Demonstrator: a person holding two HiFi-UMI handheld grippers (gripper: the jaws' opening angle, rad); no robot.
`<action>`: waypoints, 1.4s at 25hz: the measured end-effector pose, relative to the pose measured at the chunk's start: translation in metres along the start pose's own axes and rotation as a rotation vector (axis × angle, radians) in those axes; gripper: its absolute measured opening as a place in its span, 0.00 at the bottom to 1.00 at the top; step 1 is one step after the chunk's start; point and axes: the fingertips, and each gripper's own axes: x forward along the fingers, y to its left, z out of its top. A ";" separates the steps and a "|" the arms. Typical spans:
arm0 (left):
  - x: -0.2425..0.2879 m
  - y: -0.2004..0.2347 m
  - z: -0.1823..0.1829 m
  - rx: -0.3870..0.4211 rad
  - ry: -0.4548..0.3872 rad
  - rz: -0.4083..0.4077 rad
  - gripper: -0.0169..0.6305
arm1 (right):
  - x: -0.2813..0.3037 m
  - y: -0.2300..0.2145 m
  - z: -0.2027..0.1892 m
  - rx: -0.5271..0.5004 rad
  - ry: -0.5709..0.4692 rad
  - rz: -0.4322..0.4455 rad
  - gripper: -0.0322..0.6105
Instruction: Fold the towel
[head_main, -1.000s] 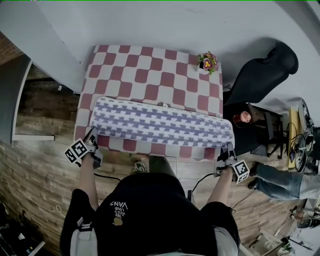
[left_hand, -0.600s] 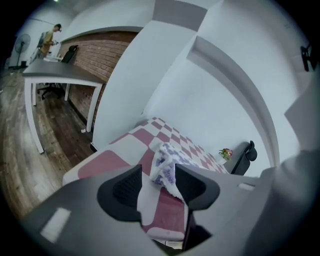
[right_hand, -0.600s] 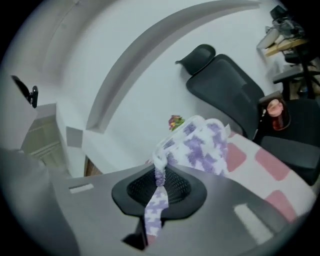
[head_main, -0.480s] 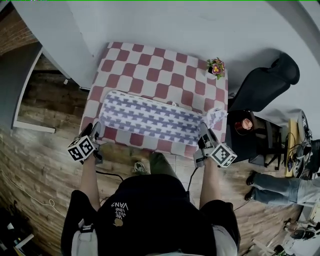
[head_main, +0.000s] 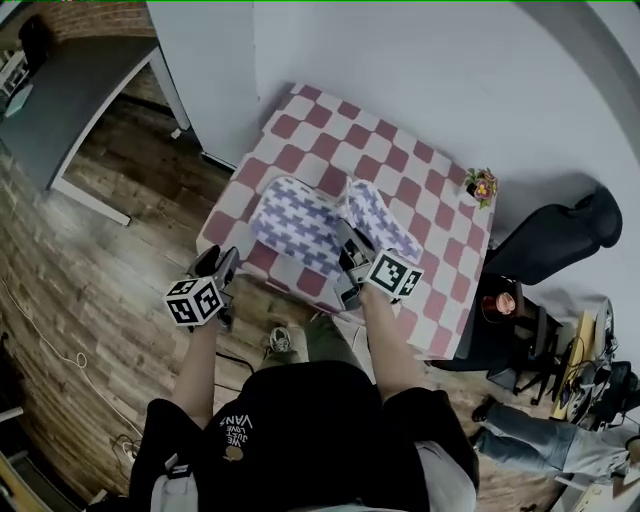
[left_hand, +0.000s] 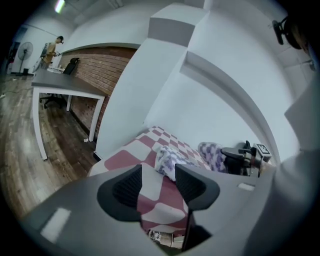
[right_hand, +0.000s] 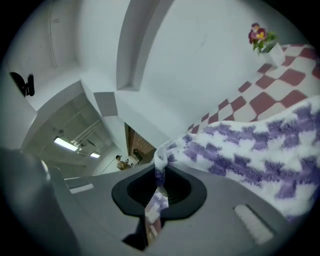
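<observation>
Midway: the towel's end is being doubled across

Judging by how things lie, the crosswise fold is in hand. The towel (head_main: 300, 212) lies on the checked surface (head_main: 420, 175), near its front-left part, with one end raised off the cloth and bent over toward the other. That raised end is pinched at a corner by the right fingers (head_main: 347, 247), which are shut tight on it; in the right gripper view a thin tuck of purple-and-white cloth (right_hand: 159, 167) is seen caught between the closed pads (right_hand: 181, 192), and the rest of the towel (right_hand: 250, 150) trails away to the right.

The left fingers (head_main: 224, 266) are held just off the front-left corner of the surface, near the towel's flat end but apart from it. They have just been opening and stand about half apart, with nothing between them; only the checked surface and the towel (left_hand: 170, 159) beyond are seen past the pads (left_hand: 127, 186).

Next, the pinched corner would need to be lowered onto the flat end, edges matched, before it is let go.
</observation>
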 end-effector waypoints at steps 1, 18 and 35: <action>-0.005 0.001 -0.001 -0.009 -0.005 0.001 0.31 | 0.018 0.006 -0.009 -0.006 0.032 0.013 0.09; -0.040 0.019 -0.014 -0.029 -0.002 -0.004 0.31 | 0.131 0.038 -0.167 -0.413 0.580 -0.010 0.25; 0.045 -0.111 0.011 0.440 0.046 -0.245 0.31 | -0.043 -0.028 -0.010 -0.236 0.125 -0.180 0.39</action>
